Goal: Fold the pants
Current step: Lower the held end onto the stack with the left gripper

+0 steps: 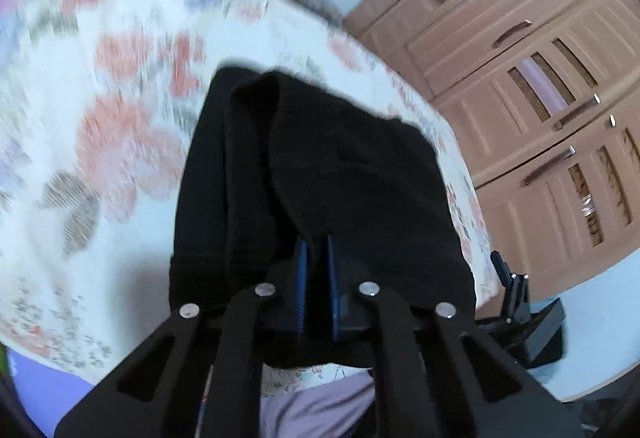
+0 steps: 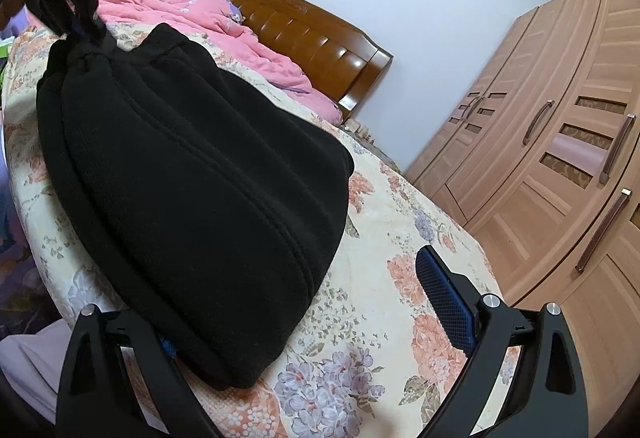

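Blue pads of our left gripper pinched a thick edge of the black pants, lying folded on the floral bedspread; our right gripper stood wide beside them. Soft, bulky fleece, we judged: grip layered edges

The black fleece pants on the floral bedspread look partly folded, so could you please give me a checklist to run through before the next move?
1. Left gripper clamped on the black fleece pants: ok, blue pads closed on a bunched edge.
2. Right gripper free: ok, jaws wide open, nothing between them.
3. Right gripper's left finger against the near edge of the pants: cannot tell, the cloth hides its pad.
4. Pants supported by the floral bedspread: ok, the bulk lies on it.
5. Layers aligned: cannot tell, the fold edges look uneven and the left wrist view is blurred.
6. Pink quilt away from the pants: ok.
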A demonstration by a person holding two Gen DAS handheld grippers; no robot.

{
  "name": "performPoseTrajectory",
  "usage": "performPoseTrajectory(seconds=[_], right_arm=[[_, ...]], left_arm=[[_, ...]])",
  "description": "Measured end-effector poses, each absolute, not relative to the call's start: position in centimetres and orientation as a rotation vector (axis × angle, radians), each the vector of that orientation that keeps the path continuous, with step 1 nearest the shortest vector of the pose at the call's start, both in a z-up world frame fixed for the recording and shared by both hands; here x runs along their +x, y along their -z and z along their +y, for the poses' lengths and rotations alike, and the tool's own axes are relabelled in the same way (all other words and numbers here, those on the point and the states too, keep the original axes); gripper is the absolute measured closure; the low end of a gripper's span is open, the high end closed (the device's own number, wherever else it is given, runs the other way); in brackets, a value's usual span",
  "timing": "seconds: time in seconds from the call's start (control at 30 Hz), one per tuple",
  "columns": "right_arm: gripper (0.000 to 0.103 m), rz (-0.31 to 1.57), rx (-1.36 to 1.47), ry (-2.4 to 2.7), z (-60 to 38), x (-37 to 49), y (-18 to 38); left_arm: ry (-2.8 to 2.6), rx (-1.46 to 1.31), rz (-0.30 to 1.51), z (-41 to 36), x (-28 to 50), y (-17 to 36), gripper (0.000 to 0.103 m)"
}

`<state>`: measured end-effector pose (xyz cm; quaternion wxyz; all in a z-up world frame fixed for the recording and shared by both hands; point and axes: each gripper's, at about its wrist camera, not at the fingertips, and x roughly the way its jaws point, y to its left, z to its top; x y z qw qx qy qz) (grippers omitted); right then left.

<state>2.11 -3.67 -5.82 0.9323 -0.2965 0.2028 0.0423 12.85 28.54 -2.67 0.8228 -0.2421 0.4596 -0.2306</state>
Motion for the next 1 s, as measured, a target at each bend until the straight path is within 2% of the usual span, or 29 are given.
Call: performPoseTrajectory(seconds=[0.17, 0.37, 0.57, 0.67, 0.77, 0.8, 0.83, 0.9, 1.0], right_arm=[[0.011, 0.384, -0.608, -0.144, -2.6, 1.6, 5.1], [0.011, 0.441, -0.625, -0.154, -2.8, 2.5, 6.5], [0.011, 0.434, -0.594, -0.276, -3.5, 1.6, 5.4], [0.011, 0.443, -0.565, -0.366, -4.6, 0.7, 4.7], [0.011, 0.452, -0.494, -0.47, -6.3, -0.2, 3.5], [0.011, 0.452, -0.453, -0.514, -7.0, -0.5, 3.0], [0.011, 0.452, -0.406, -0.548, -7.7, -0.5, 2.3], [0.011, 0.462, -0.319, -0.585, -8.9, 0.2, 1.4], [0.01, 0.489, -0.125, -0.618, -11.4, 2.9, -0.1]], left_arm=[[0.39, -0.465, 0.863, 30.0, 10.9, -1.3, 0.1], [0.326, -0.561, 0.983, 32.0, 12.2, 4.7, 0.1], [0.304, -0.534, 0.972, 31.2, 11.7, 4.2, 0.099], [0.298, -0.501, 0.982, 31.1, 11.2, 4.3, 0.091], [0.255, -0.441, 0.944, 31.2, 10.2, 3.2, 0.058], [0.227, -0.415, 0.923, 31.2, 9.9, 2.7, 0.04], [0.192, -0.394, 0.904, 31.2, 9.5, 2.2, 0.034], [0.126, -0.343, 0.832, 30.6, 8.5, 0.1, 0.033], [0.225, -0.295, 0.748, 27.9, 7.7, -2.7, 0.021]])
